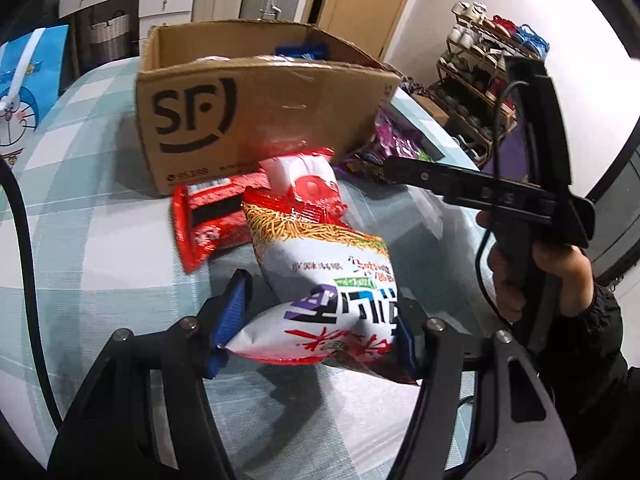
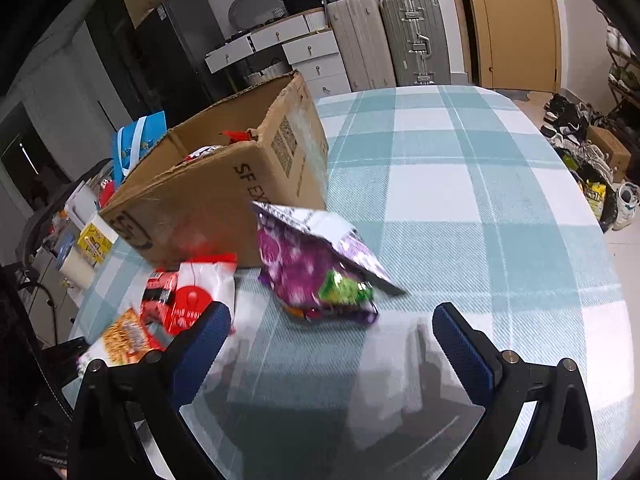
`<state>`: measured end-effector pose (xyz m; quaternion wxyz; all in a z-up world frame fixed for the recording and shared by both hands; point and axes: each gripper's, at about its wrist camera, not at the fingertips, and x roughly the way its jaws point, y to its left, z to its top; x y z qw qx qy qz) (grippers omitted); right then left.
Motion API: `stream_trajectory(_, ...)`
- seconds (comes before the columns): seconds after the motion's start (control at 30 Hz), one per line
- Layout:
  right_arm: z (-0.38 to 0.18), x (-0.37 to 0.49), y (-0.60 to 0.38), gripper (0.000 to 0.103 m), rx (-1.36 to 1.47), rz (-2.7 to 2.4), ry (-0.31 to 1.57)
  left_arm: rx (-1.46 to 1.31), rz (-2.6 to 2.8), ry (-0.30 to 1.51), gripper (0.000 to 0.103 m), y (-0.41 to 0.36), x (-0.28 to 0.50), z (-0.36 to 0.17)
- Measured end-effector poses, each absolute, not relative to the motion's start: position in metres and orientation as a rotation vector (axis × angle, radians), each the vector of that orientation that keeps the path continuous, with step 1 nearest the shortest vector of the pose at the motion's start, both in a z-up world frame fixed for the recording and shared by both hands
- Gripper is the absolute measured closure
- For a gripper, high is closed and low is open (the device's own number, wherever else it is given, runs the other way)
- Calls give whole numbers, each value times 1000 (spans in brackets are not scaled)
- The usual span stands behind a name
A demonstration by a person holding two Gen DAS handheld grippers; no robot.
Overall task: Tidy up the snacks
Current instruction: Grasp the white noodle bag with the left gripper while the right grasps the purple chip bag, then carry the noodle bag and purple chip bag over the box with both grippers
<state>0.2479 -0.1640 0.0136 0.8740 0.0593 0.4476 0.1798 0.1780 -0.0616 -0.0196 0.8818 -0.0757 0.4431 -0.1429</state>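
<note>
Left gripper is clamped on the near end of a white and red noodle snack bag, its blue pads denting both sides, the bag's far end lying over a red packet on the checked tablecloth just before the cardboard box. Right gripper hovers with its jaws spread wide and nothing between them, pointed down at a purple snack bag that lies on the cloth beside the box corner, seemingly tented open, though blur makes that uncertain.
</note>
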Motion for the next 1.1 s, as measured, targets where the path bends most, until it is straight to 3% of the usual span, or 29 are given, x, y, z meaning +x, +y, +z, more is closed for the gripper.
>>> stream_trajectory(0.3, 12, 268, -155, 2, 164, 367, 920, -180, -250, 900, 42, -38, 179, -13)
stream_trajectory(0.43, 9, 273, -155, 17, 180, 369, 930, -187, -242, 897, 42, -26, 172, -8)
stream_trajectory(0.67, 8, 274, -157, 27, 197, 377, 926, -184, -235, 893, 42, -25, 167, -8)
stream_trajectory(0.83, 6, 272, -158, 41, 204, 402, 937, -191, -229, 890, 42, -24, 165, -6)
stream_trajectory(1.1, 6, 261, -154, 50, 184, 450, 929, -205, -214, 881, 42, -20, 162, -1)
